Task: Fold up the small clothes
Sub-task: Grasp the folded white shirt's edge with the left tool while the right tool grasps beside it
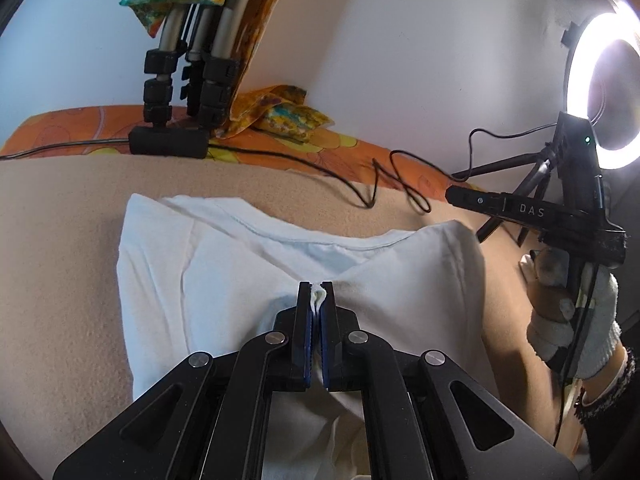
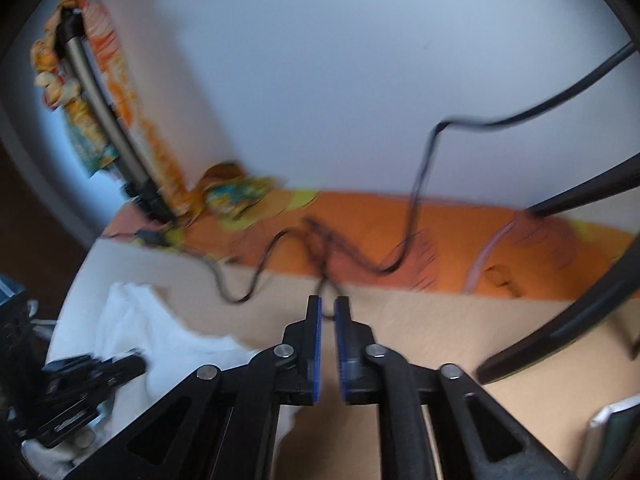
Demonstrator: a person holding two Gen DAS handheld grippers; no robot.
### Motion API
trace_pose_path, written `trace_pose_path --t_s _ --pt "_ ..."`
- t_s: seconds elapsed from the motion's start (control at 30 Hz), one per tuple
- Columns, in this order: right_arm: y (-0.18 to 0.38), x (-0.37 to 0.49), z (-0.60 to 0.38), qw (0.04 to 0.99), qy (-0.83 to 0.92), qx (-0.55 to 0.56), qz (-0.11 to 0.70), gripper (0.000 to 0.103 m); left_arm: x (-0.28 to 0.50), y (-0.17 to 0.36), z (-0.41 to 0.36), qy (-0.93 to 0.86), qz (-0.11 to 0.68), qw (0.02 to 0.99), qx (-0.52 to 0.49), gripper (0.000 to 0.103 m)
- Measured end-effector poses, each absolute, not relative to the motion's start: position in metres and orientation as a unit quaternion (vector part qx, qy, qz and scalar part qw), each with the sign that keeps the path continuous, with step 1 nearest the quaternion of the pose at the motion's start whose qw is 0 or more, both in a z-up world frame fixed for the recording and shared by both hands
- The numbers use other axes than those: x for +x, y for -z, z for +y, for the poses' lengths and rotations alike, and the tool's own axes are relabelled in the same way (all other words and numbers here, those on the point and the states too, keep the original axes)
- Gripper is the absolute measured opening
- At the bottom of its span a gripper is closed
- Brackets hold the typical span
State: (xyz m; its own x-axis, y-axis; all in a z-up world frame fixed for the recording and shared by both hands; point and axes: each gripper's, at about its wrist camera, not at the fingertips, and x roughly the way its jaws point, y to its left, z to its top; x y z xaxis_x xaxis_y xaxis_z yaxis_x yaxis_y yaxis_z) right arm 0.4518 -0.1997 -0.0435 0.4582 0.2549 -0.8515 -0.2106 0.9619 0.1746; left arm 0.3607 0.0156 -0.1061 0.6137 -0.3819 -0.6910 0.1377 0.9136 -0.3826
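Note:
A white garment [image 1: 224,264] lies partly folded on the beige blanket [image 1: 60,240]. My left gripper [image 1: 316,288] is shut on a pinched ridge of its cloth near the middle, and the fabric shows between the blue pads. My right gripper [image 2: 328,308] hovers over bare blanket to the right of the garment [image 2: 152,332]. Its jaws stand a narrow gap apart with nothing between them. The left wrist view shows it side-on at the right, held by a white-gloved hand [image 1: 572,320]. The right wrist view is motion-blurred and shows the left gripper [image 2: 132,360] at lower left on the cloth.
A tripod [image 1: 188,92] draped with patterned cloth stands at the back left on an orange sheet [image 1: 360,152]. Black cables [image 1: 384,184] loop across the blanket's far edge. A lit ring light [image 1: 600,92] on a small stand sits at the right. A wall is behind.

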Motion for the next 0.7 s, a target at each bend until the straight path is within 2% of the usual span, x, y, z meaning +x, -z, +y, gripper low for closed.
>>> trace_pose_path --t_s 0.03,0.07,0.17,0.2,0.27,0.3,0.47,0.57,0.6,0.67,0.7 --pt "0.041 0.451 -0.205 0.852 -0.143 0.04 0.502 0.023 0.359 0.101 0.018 0.145 0.41 0.889 -0.146 0.013" --pt "0.039 0.448 -0.212 0.849 -0.153 0.053 0.503 0.026 0.357 0.095 0.022 0.143 0.405 0.891 -0.147 0.014" --pt "0.036 0.431 -0.227 0.842 -0.176 0.059 0.506 0.026 0.347 0.071 0.039 0.145 0.377 0.903 -0.145 0.015" --pt "0.037 0.428 -0.23 0.838 -0.185 0.065 0.509 0.029 0.343 0.064 0.045 0.142 0.368 0.909 -0.138 0.018" --pt "0.042 0.415 -0.24 0.821 -0.217 0.092 0.52 0.031 0.337 0.053 0.066 0.13 0.353 0.917 -0.131 0.035" --pt "0.045 0.41 -0.242 0.816 -0.228 0.1 0.523 0.032 0.337 0.052 0.075 0.126 0.352 0.918 -0.132 0.038" --pt "0.064 0.405 -0.243 0.799 -0.244 0.121 0.536 0.033 0.349 0.074 0.119 0.111 0.392 0.899 -0.158 0.039" --pt "0.071 0.415 -0.239 0.793 -0.247 0.14 0.539 0.033 0.358 0.091 0.119 0.118 0.415 0.889 -0.154 0.039" --pt "0.073 0.418 -0.235 0.793 -0.248 0.14 0.539 0.032 0.359 0.094 0.115 0.122 0.418 0.888 -0.15 0.039" --pt "0.075 0.419 -0.227 0.795 -0.246 0.127 0.54 0.02 0.364 0.101 0.11 0.139 0.42 0.884 -0.149 0.039" --pt "0.075 0.419 -0.224 0.795 -0.247 0.12 0.542 0.009 0.367 0.105 0.108 0.144 0.422 0.883 -0.15 0.039"
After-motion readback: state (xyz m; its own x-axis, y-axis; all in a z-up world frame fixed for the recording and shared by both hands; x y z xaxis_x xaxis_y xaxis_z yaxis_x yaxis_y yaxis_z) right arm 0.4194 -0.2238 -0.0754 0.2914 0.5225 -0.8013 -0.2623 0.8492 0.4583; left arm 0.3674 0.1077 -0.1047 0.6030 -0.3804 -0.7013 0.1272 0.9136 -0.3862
